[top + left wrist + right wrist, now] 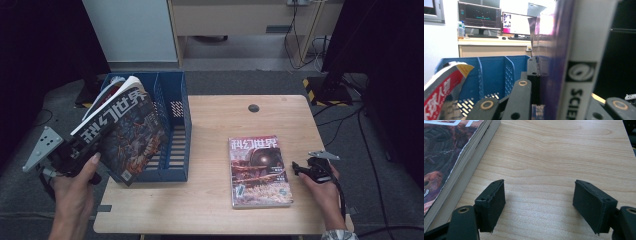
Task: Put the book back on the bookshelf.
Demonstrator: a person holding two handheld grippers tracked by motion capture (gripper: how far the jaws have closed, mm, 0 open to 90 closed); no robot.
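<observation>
Over the blue rack (172, 125), the left gripper (82, 145) clamps a magazine (125, 132), hiding its jaws; the right gripper (539, 205) gapes.

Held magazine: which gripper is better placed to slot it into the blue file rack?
Left. The left gripper is clamped on the held magazine, tilted over the blue file rack. The right gripper rests open on the table beside the other magazine.
</observation>
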